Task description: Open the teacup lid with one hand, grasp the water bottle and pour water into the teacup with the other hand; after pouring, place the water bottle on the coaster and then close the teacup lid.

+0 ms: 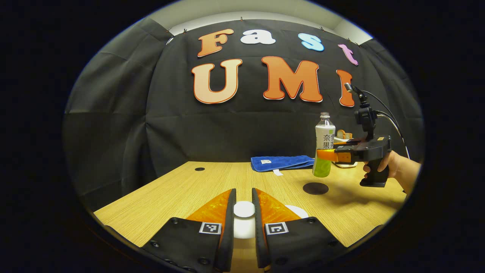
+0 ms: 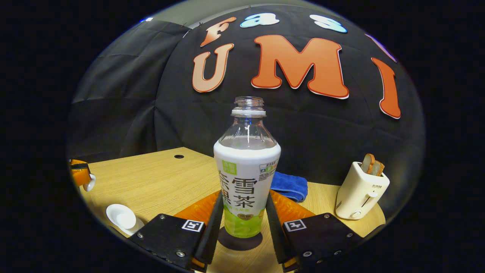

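Placement of the water bottle on the coaster seems to be the step in hand, so bring it down slowly and straight. The bottle has no cap, and any tilt can spill over the table. In the right gripper view the dark coaster lies directly under the bottle's base. In the left gripper view the base looks a little above the disc, though I cannot tell the gap for sure. Keep the bottle vertical, centre it over the coaster, and let go only when the base sits flat.

The right gripper is clamped on the bottle's lower body, one finger pressing on each side of the label. Your hand holds its handle level, fingers pointing sideways across the table, and the bottle stands upright in them.

The left gripper is closed on the teacup lid, with the white knob squeezed between both fingers. It points forward, low over the near edge of the table. The teacup stands open near that gripper, well apart from the coaster. Hold the lid quiet until the bottle is released.
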### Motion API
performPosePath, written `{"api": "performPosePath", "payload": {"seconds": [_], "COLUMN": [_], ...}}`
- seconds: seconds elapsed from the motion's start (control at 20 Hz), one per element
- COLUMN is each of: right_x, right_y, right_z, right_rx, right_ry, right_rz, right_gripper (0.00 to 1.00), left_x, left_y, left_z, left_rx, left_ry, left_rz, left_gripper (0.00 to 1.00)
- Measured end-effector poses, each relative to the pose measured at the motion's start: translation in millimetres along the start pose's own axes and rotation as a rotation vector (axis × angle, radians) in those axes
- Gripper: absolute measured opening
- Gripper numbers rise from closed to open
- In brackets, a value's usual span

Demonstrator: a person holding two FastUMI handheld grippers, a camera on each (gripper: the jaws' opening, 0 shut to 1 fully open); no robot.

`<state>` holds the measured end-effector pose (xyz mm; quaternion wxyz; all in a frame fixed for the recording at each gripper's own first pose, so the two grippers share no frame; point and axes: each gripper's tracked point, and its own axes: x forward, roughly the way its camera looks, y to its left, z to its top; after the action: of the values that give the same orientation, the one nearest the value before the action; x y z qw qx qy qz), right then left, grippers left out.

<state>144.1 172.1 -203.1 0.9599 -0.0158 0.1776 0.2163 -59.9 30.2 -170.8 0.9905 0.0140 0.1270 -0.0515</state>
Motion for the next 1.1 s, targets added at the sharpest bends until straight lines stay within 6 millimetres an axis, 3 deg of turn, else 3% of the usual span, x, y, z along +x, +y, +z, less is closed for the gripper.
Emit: {"api": "performPosePath", "payload": {"seconds": [0.65,0.85,1.1], "right_x": [9.8,9.3,5.2], "right_y": [-0.9,-2.6,-2.2], "right_z": [-63.2,-63.1,-69.7], "right_rx": [0.051,0.069,0.099], "right_ry": [0.089,0.09,0.106], "right_rz": [0.008,0.007,0.03], "right_gripper": [0.63,0.63,0.81], "left_x": [6.7,11.4,20.3], "left_y": [-23.9,-34.1,-47.5], "left_z": [1.3,1.8,-4.0], "left_rx": [0.013,0.0,-0.033], "left_ry": [0.005,0.011,0.033], "left_rz": [-0.02,-0.041,-0.071], "left_gripper": [0.28,0.28,0.28]}}
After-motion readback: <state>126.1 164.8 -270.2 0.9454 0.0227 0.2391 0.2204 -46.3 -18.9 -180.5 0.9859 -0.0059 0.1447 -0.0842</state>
